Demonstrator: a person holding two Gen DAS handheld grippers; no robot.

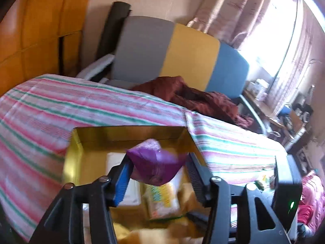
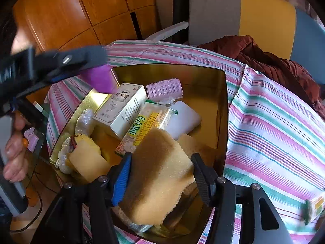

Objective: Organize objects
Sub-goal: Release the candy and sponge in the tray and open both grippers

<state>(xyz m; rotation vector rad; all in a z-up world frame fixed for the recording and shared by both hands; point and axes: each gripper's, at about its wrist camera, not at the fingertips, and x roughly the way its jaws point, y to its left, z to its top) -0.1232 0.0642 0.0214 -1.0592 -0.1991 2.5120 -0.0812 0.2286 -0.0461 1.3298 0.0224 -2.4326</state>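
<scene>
While the left gripper [image 1: 157, 172] is hanging over the gold tin [image 2: 223, 93], its jaws are standing spread, and a crumpled purple packet [image 1: 156, 165] is sitting between them, touching the blue pad on the left while the black pad on the right is standing clear of it. Inside the tin, from left to right, a clear wrapped lump [image 2: 85, 120] and a yellow sponge block [image 2: 87, 158] are lying by the left wall, then a white medicine box [image 2: 121, 109], a green-and-yellow snack pack [image 2: 145, 126], a pink ridged roller [image 2: 164, 90] and a white block [image 2: 184, 119]. Nearer the camera, the right gripper [image 2: 160, 179] is pinching a tan-and-yellow sponge [image 2: 160, 170] by its two sides, low over the tin's near edge. Beneath the tin, a pink-and-green striped cloth [image 2: 274, 122] is covering the table.
</scene>
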